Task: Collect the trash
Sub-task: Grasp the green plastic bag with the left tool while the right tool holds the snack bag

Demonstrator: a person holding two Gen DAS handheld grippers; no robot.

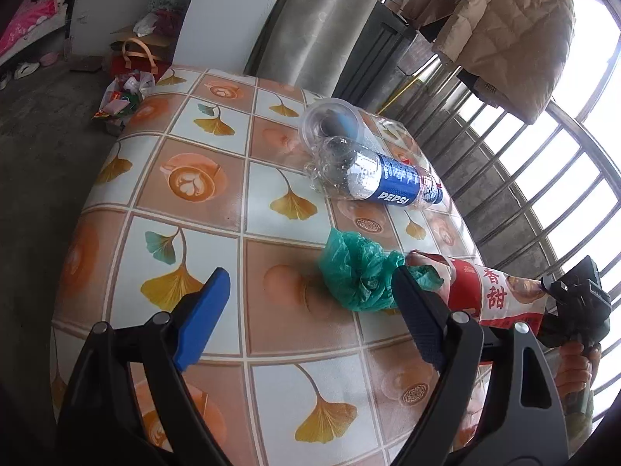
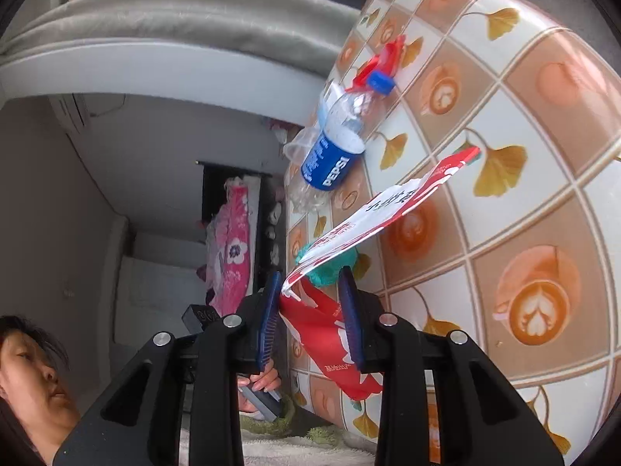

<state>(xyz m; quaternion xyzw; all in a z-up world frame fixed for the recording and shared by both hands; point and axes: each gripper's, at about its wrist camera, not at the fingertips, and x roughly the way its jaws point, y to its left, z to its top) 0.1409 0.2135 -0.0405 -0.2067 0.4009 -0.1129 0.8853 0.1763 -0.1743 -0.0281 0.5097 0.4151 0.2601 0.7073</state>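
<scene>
Fingers [image 2: 349, 310] of right gripper [image 2: 312, 318] pinch red wrapper [image 2: 330, 341].

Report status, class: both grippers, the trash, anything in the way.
Left gripper open, empty. Right gripper shut on red-and-white snack wrapper. Crumpled green plastic bag, blue-labelled Pepsi bottle uncollected on table. Nothing blocking.

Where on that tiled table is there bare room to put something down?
The near and left part of the table is bare, from the open left gripper out to the left edge. The right side is crowded: green bag, Pepsi bottle, clear cup, and the red-and-white wrapper between the right gripper fingers.
</scene>
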